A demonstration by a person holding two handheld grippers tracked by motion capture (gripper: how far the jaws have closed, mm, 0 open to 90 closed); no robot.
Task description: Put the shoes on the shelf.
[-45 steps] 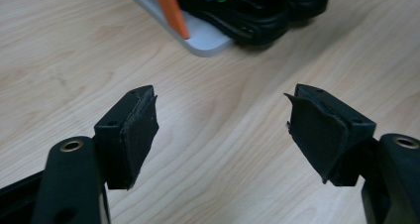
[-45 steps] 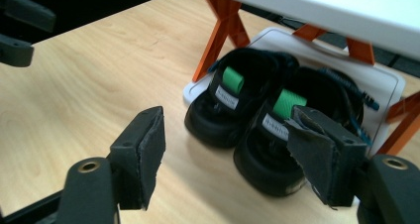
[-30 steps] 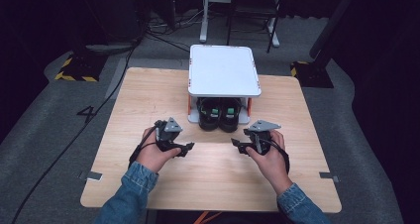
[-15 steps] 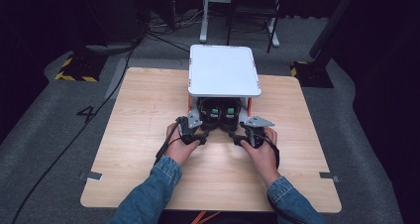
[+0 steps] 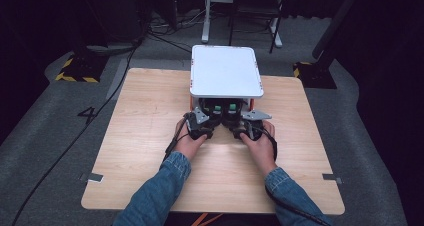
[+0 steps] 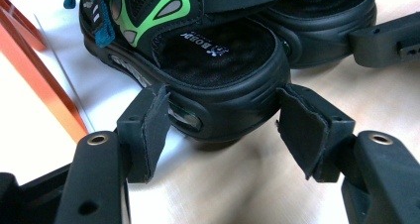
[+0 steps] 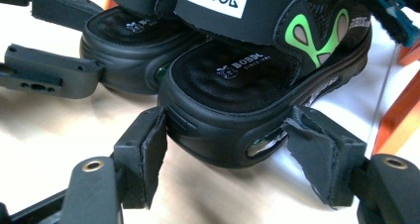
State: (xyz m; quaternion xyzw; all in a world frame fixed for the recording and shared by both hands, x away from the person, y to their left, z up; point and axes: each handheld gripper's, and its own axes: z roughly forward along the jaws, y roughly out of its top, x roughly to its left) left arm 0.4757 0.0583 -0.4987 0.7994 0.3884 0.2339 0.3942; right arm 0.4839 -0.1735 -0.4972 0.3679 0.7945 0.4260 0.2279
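Two black sandals with green side patches stand side by side under a white raised shelf (image 5: 226,71), heels toward me. My left gripper (image 5: 207,120) (image 6: 223,107) is at the heel of the left sandal (image 6: 218,70) (image 5: 216,107). Its jaws have just been closing and now flank that heel, pads close against its sides without a clear squeeze. My right gripper (image 5: 231,121) (image 7: 228,130) brackets the heel of the right sandal (image 7: 233,85) (image 5: 233,107) the same way. Its jaws have just opened slightly.
The shelf stands on orange legs (image 6: 29,70) (image 7: 401,110) with a white floor plate (image 6: 99,90) under the sandals' fronts. The heels stick out over the wooden table (image 5: 150,116). The grippers sit close together, each one's jaw showing in the other's view (image 6: 386,35) (image 7: 49,70).
Both hands have moved forward and inward, from the middle of the table up to the sandals' heels under the shelf.
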